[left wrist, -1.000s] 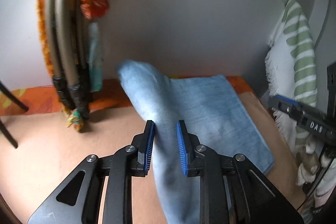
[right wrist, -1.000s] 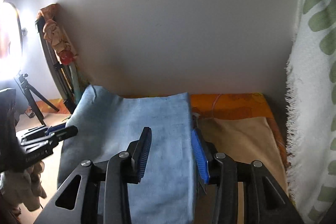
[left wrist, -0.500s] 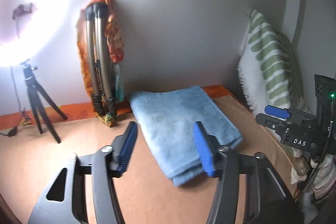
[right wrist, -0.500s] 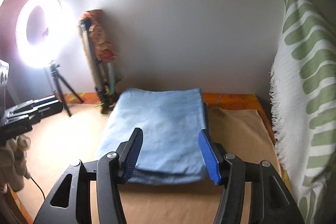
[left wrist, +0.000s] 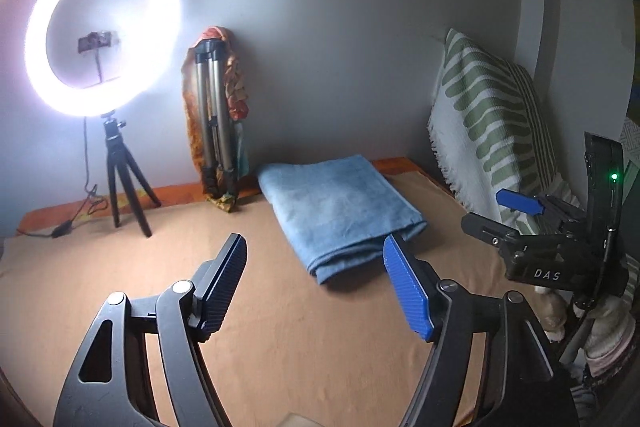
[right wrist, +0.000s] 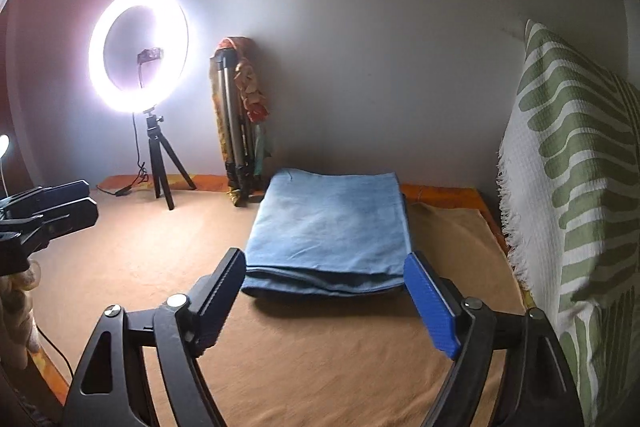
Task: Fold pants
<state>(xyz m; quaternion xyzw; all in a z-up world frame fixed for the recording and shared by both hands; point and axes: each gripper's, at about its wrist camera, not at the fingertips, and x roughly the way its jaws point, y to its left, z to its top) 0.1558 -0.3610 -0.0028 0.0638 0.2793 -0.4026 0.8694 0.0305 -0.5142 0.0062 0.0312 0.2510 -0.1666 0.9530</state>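
The pants, light blue denim by the look of the weave, lie folded into a flat rectangular stack on the tan cloth-covered table, toward its far right quarter and close to the wall. The layered fold edge faces the cameras; the stack's outline is square and no leg or waistband trails out, so the fold is judged complete or nearly so.

The right gripper hangs directly in front of the near edge, jaws spread wide and empty, not touching the fabric. The left gripper is likewise released and empty, set off to the left of the stack's near corner. Both sit clear of the cloth, consistent with a finished placement rather than a hold.

Open table lies to the left and front of the stack, giving free room to withdraw. To the right, a green-and-white patterned throw hangs close beside the table edge, leaving only a narrow strip. At the back, a folded tripod wrapped in orange cloth leans on the wall just beside the stack's far left corner; whether it touches the pants cannot be told. A lit ring light on a small stand sits well apart at far left.
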